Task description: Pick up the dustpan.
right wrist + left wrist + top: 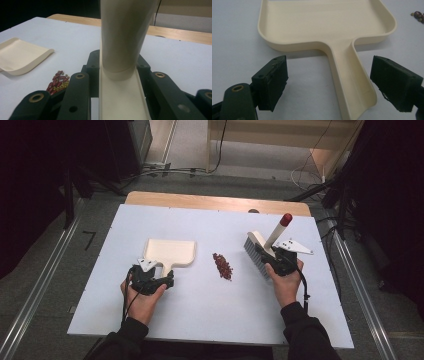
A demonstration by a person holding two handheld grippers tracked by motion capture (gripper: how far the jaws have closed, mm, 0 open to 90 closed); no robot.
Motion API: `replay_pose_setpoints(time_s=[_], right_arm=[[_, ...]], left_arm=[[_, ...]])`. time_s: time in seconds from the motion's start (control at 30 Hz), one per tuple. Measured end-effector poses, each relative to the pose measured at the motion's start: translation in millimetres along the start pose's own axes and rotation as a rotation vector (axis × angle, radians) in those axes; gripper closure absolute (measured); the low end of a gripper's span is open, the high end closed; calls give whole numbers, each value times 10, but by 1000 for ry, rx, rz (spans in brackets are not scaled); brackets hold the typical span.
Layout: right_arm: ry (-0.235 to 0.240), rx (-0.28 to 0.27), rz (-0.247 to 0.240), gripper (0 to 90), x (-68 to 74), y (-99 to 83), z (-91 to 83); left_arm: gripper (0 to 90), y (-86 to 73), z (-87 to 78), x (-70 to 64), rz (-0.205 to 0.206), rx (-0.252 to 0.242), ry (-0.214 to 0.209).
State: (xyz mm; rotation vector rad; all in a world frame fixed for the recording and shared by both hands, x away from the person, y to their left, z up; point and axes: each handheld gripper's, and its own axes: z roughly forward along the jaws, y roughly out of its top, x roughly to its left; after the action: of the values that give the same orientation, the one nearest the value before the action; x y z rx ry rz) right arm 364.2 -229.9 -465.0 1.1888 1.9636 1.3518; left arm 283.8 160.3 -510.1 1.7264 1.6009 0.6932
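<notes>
A cream dustpan [170, 252] lies flat on the white table, its handle [350, 80] pointing toward the person. My left gripper [167, 281] is open at that handle; in the left gripper view [329, 82] one jaw stands on each side of the handle without touching it. A small pile of red beans [223, 266] lies at the table's middle, also seen in the right gripper view [58, 81]. My right gripper [276, 261] is shut on the cream brush [260, 249], whose handle [123, 37] rises between the jaws to a red tip [286, 219]. The bristles rest on the table right of the beans.
The white tabletop [210, 310] sits on a wooden table whose bare edge [215, 201] shows at the back. Black stands and cables [190, 170] lie on the floor beyond. Metal rails [40, 285] run along both sides.
</notes>
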Motion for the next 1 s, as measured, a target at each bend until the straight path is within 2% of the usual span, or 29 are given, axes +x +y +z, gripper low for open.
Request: replay_pose_setpoints(time_s=[0.07, 0.3, 0.47, 0.57, 0.8, 1.0], right_arm=[[3, 3, 2, 641, 1, -3, 3], [4, 4, 0, 641, 7, -8, 10], [2, 4, 1, 641, 5, -9, 9], [2, 7, 0, 641, 4, -11, 15], [3, 6, -4, 641, 14, -10, 11], [4, 6, -2, 641, 13, -11, 3]], left_arm=[[187, 2, 29, -25, 9, 7, 18], [304, 17, 94, -100, 41, 18, 42], [434, 35, 126, -119, 36, 22, 44], [469, 49, 142, -130, 42, 25, 49], [555, 59, 155, -136, 56, 25, 38], [625, 61, 156, -90, 51, 22, 27]])
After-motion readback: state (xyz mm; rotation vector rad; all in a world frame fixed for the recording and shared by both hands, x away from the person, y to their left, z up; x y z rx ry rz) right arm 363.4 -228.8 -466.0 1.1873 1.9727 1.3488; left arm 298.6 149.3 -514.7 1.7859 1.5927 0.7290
